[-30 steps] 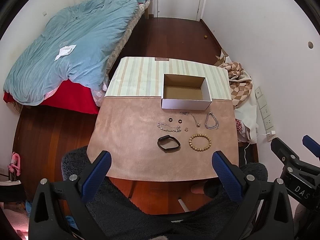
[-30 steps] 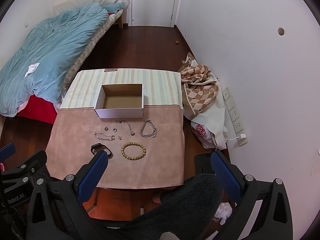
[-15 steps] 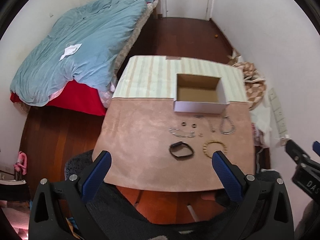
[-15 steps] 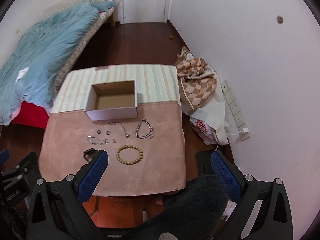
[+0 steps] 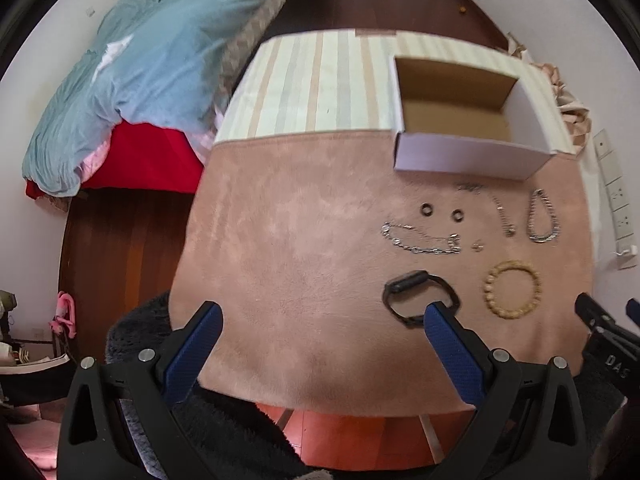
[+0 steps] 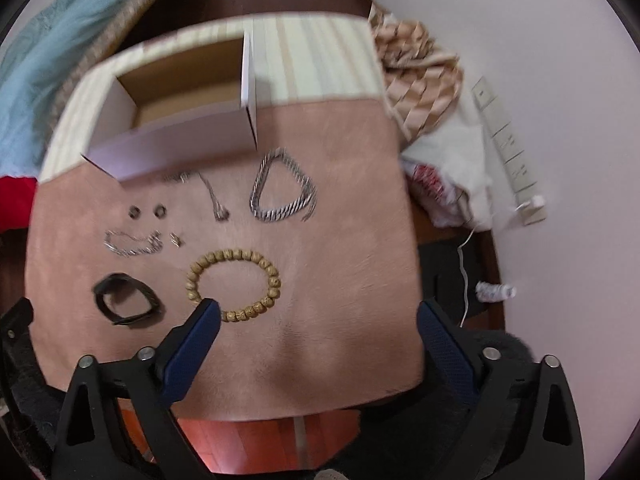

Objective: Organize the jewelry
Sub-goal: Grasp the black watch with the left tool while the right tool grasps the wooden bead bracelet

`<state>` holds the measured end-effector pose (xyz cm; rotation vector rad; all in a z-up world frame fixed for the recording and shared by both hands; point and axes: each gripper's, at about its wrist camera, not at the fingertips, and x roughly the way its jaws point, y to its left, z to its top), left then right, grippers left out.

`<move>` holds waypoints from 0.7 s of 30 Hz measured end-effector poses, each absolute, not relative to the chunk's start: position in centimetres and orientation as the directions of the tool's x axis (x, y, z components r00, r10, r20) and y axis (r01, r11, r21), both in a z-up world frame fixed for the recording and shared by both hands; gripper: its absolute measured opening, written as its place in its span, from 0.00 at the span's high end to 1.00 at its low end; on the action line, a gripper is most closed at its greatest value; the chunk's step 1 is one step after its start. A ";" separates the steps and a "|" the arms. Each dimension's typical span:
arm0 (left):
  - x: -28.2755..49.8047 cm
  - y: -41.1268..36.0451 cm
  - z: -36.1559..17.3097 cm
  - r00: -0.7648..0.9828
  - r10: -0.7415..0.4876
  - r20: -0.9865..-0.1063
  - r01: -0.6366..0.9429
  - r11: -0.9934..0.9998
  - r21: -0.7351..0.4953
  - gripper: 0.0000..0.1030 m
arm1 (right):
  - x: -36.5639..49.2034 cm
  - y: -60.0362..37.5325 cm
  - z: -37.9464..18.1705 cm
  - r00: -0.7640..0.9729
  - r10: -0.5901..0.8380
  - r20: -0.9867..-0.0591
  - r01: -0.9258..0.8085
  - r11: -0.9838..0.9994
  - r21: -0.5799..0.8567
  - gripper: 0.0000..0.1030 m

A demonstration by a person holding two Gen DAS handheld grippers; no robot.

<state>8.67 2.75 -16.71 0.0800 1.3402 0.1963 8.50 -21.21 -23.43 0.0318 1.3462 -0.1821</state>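
Note:
Jewelry lies on a pink mat (image 5: 300, 240) in front of an open white box (image 5: 460, 152). There is a wooden bead bracelet (image 6: 234, 256), a black band (image 6: 116, 284), a thick silver chain (image 6: 280, 210), a thin silver bracelet (image 6: 132, 244), a pendant necklace (image 6: 212, 196) and two dark rings (image 6: 135, 212). My left gripper (image 5: 322, 310) hangs open above the mat, its right finger in front of the black band (image 5: 404, 286). The jaws of my right gripper (image 6: 318, 308) are closing with nothing held between them. Its left fingertip overlaps the bead bracelet's near side.
A striped cloth (image 5: 320, 88) covers the table's far half under the box (image 6: 172, 148). A bed with a blue duvet (image 5: 160, 60) stands to the left. A checked cloth (image 6: 420, 72), a bag and wall sockets (image 6: 508, 148) are on the right. Dark fuzzy fabric (image 5: 224, 432) lies below the grippers.
Both grippers have dropped toward the table and tipped further down, so the jewelry looks much larger. The right gripper's fingers stand slightly closer together than before.

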 end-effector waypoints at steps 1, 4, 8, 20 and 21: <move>8.9 2.8 -17.5 0.202 0.192 -0.960 -0.097 0.980 0.175 0.00 | 8.7 -21.1 -24.4 0.201 -0.112 -0.973 0.148 0.985 -0.083 0.08; 9.4 3.1 -19.4 0.164 0.202 -0.966 -0.101 0.977 0.187 0.00 | 9.3 -20.5 -27.2 0.161 -0.094 -0.983 0.142 0.987 -0.071 0.15; 9.8 3.5 -21.2 0.128 0.207 -0.970 -0.100 0.976 0.195 0.00 | 9.7 -19.6 -29.5 0.127 -0.081 -0.989 0.120 0.991 -0.066 0.22; 9.8 4.3 -23.8 0.056 0.120 -0.991 -0.133 0.985 0.112 0.00 | 10.5 -18.2 -31.1 0.113 -0.007 -0.994 0.044 0.999 -0.002 0.55; 9.7 4.5 -23.9 0.050 0.107 -0.993 -0.140 0.985 0.099 0.00 | 10.5 -18.0 -31.0 0.118 -0.009 -0.993 0.035 0.999 -0.005 0.70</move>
